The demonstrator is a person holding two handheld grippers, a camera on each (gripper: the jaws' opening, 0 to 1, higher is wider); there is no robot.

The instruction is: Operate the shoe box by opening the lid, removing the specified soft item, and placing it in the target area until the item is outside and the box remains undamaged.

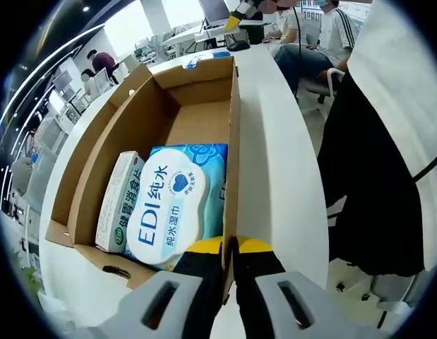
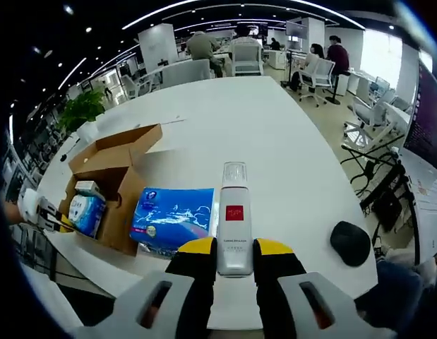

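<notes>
- In the left gripper view, the left hand-held gripper [image 1: 230,248] has its yellow-tipped jaws nipped together on the near end of the side wall of the open brown cardboard shoe box [image 1: 233,141].
- Just beyond those jaws, inside the box, lies the soft blue-and-white pack of wet wipes [image 1: 177,205], flat on the box floor against the gripped wall.
- Beside the pack, on the side away from the gripped wall, lies a narrow white carton with green lettering [image 1: 119,201].
- The far half of the box floor is bare cardboard; its flaps stand open.
- In the right gripper view, the right hand-held gripper [image 2: 236,253] clamps the lower end of a tall white bottle with a red label [image 2: 234,217], its clear cap pointing away.
- Just beside the bottle, a blue soft pack printed with a water splash [image 2: 171,215] lies on the white bench [image 2: 274,141], touching the outside of the box.
- A dark round object [image 2: 350,242] sits on the bench on the bottle's other side.
- Further off, people sit at desks and a green potted plant [image 2: 80,109] stands at the bench's edge.
</notes>
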